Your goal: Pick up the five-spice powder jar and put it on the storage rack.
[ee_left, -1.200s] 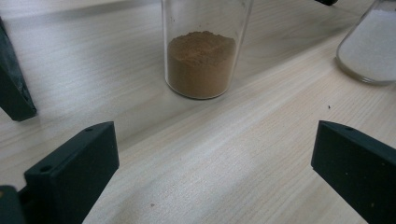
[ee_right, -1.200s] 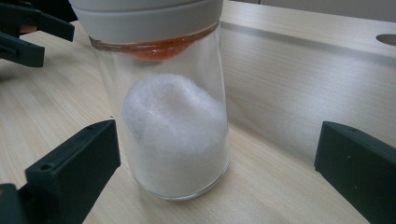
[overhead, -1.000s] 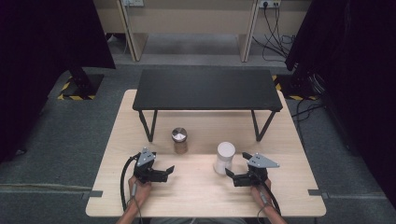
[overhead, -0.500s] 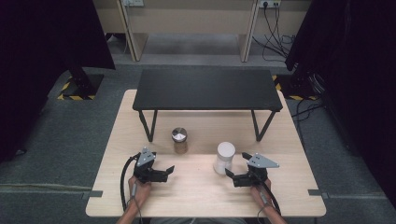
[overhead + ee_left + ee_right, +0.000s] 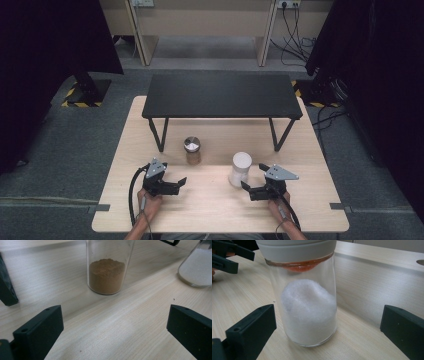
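Nothing has moved over the last second, so no grasp has begun. Your counter (image 5: 215, 200) carries the black stand (image 5: 222, 95); near its front, the white-powder jar (image 5: 240, 169) sits just before your right gripper (image 5: 256, 190), jaws spread, and the brown-powder jar (image 5: 192, 150) beyond your left gripper (image 5: 172, 185), jaws spread.

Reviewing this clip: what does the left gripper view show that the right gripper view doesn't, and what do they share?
Left gripper view alone: the jar of brown powder, standing ahead of the open left tool. Right gripper view alone: the grey lid on the jar of white powder and the orange ring under it, close before the open right tool. Both share the white-powder jar and the wooden table.
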Demonstrator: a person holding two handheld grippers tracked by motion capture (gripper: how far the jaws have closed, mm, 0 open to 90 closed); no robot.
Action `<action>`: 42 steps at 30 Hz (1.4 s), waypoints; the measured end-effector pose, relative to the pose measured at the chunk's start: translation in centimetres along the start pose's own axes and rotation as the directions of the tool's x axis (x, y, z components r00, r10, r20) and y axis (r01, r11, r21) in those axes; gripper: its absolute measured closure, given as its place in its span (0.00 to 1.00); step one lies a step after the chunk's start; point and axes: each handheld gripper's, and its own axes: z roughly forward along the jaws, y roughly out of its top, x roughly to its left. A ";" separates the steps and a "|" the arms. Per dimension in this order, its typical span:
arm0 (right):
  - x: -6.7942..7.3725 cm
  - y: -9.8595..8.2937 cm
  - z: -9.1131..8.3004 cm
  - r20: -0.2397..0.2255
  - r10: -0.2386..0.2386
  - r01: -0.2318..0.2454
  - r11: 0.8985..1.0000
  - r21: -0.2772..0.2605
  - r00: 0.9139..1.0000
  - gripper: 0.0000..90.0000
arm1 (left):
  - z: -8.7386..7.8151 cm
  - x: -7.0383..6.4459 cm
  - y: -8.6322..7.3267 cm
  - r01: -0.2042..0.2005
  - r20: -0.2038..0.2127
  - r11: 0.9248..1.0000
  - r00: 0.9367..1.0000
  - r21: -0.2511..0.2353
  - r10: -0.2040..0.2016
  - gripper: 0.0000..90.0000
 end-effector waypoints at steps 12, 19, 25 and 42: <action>-0.1 0.0 0.0 -0.004 0.001 -0.001 1.000 -0.002 1.000 0.01 | 0.1 0.1 0.0 -0.002 0.024 1.000 1.000 -0.029 0.002 0.00; -0.1 -0.1 0.0 -0.006 0.004 -0.004 1.000 -0.004 1.000 0.01 | 0.6 -0.3 0.5 -0.011 0.041 0.999 0.999 -0.051 0.013 0.00; -0.2 -0.1 0.0 -0.007 0.005 -0.005 1.000 -0.004 1.000 0.00 | 0.6 -0.4 0.8 -0.005 0.047 0.998 0.999 -0.063 0.008 0.00; -0.1 -0.1 0.0 -0.009 0.000 0.000 1.000 -0.006 1.000 0.01 | 0.8 -0.3 2.1 0.014 0.021 0.996 1.000 -0.091 -0.012 0.00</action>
